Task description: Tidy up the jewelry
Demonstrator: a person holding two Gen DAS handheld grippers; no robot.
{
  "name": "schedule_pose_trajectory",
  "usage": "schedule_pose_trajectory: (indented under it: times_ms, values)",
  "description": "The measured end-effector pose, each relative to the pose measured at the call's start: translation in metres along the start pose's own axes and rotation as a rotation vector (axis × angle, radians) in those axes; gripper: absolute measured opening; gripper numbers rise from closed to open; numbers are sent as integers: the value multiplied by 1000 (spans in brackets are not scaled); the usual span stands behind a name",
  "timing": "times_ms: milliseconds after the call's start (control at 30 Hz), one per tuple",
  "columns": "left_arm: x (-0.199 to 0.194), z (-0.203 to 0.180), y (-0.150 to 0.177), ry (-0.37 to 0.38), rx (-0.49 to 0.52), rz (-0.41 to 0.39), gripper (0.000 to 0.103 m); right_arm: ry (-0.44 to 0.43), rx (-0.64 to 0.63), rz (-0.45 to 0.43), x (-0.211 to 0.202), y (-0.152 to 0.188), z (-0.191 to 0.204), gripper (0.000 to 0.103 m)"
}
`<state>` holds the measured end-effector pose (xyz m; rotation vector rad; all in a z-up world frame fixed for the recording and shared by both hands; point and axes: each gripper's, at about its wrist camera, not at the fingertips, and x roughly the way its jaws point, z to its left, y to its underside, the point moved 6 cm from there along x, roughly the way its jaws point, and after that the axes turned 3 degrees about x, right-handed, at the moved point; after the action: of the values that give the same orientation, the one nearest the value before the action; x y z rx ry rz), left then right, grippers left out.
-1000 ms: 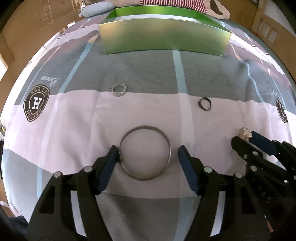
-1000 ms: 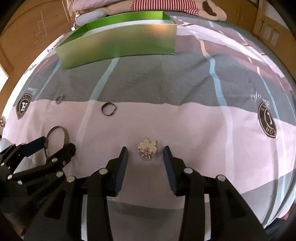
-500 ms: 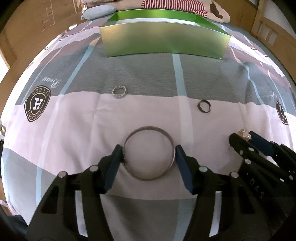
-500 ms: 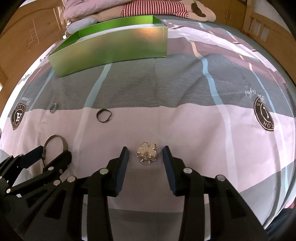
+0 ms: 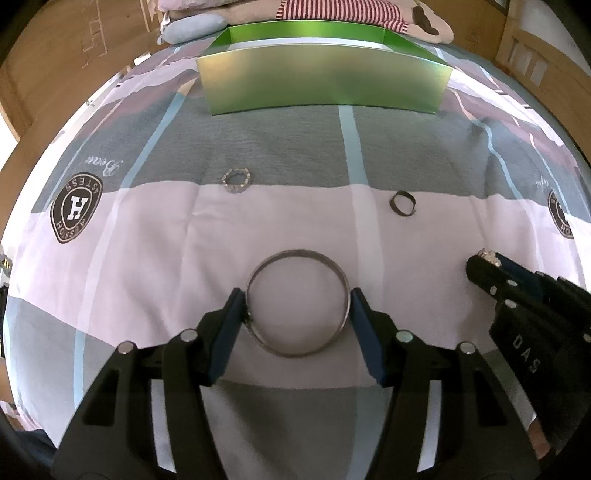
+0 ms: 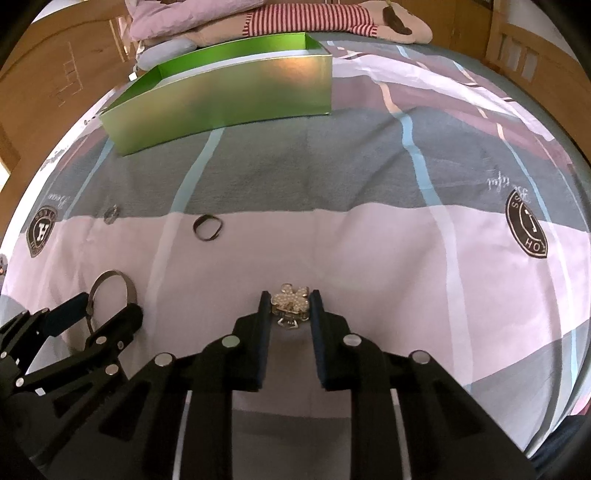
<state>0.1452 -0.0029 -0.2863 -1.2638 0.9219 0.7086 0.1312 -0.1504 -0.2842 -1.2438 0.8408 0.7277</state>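
A large silver bangle [image 5: 295, 252] lies on the striped bedspread [image 5: 147, 258]. My left gripper [image 5: 297, 299] spans it, with both blue pads touching its rim on either side. A pearl flower brooch [image 6: 290, 301] sits between the fingers of my right gripper [image 6: 290, 295]. Those jaws are closing and their pads meet the brooch on both sides. The right wrist view shows the left gripper [image 6: 107, 306] at lower left around the bangle [image 6: 110, 273]. In the left wrist view the right gripper [image 5: 487, 258] is at the right edge with the brooch [image 5: 488, 254] at its tips.
A small beaded ring [image 5: 236, 180] and a dark band ring [image 5: 402, 203] lie farther up the bedspread. An open green box [image 5: 325, 85] stands beyond them, with a striped plush toy [image 6: 314, 18] and pillows behind. Wooden bed rails [image 6: 517, 59] border the sides.
The left jaws have narrowed onto the bangle's rim. The right jaws have closed in from a loose straddle until they meet the brooch. Neither hand has shifted noticeably.
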Motion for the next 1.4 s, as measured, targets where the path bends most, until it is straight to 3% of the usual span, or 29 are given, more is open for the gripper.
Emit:
schedule_pose_trajectory:
  times_ms: [200,267,367,433,600,700,733,1133,1233,1400]
  values:
    - [-8,-2,12,11,40,2,58,-49,-28,31,-9,12,-3,23]
    - [-10,0,16,22,48,4,58,-72,-28,38,-12,17,-6,41]
    - [-11,2,18,31,29,8,60,-52,-34,30,-13,18,-8,43]
    - [-10,2,17,22,25,11,65,-35,-27,22,-11,15,-8,43]
    - [-7,2,16,7,29,6,66,13,-37,10,-8,13,-3,43]
    - [-7,2,15,14,22,-1,58,15,-43,4,-8,15,-2,32]
    - [-7,2,15,11,24,-3,58,14,-45,2,-9,15,-1,23]
    - [-20,6,9,-2,-1,-32,58,-21,-26,-17,-20,6,0,22]
    - [-31,9,-1,7,-9,-52,58,-36,-27,-34,-30,-7,3,22]
    - [-69,23,-58,20,-43,-162,58,-82,-36,-172,-76,-73,15,22]
